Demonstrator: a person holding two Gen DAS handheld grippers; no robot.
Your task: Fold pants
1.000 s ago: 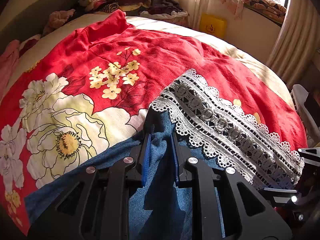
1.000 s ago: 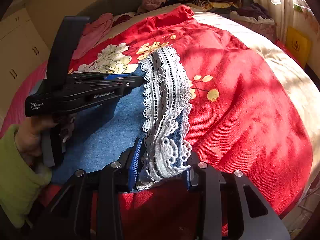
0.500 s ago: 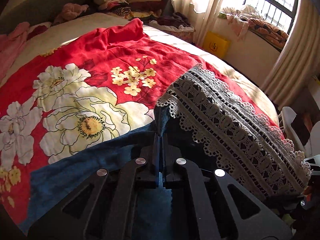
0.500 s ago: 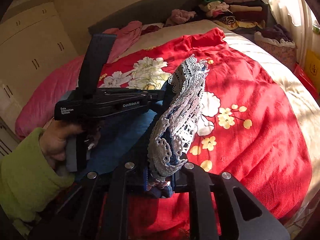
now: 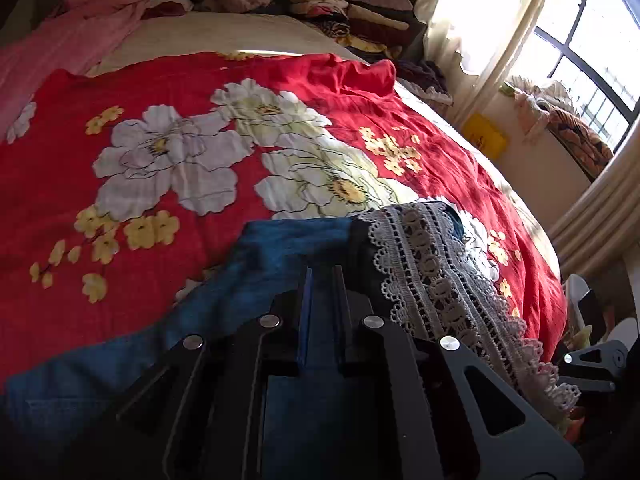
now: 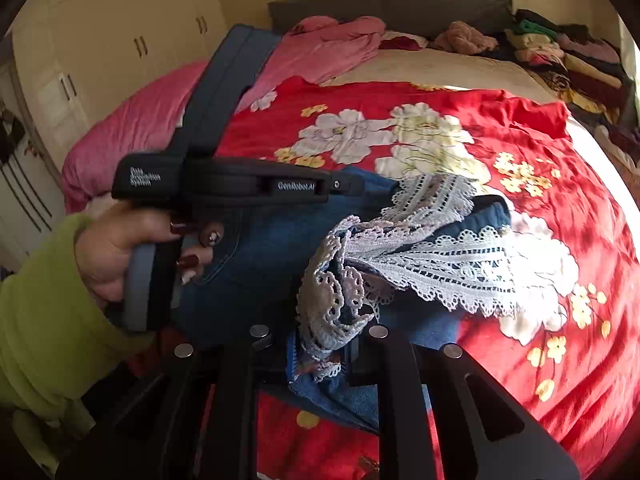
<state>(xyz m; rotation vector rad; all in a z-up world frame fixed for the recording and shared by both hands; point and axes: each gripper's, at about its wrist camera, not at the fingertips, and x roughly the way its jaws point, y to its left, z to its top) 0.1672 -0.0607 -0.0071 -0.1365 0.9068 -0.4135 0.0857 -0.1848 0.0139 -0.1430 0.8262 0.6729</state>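
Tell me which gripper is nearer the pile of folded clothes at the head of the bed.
Left, narrowly. The left gripper reaches further up the bed along the pants, toward the folded clothes. The right gripper sits back near the foot-side edge, with the lace hem between its fingers.

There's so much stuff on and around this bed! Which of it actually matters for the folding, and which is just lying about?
Part of the job:
- blue denim pants with a white lace hem
- right gripper, clamped on the lace hem
- left gripper, over the denim

Just lying about:
- red floral bedspread
- pink blanket
- stacked clothes by the headboard
- yellow box
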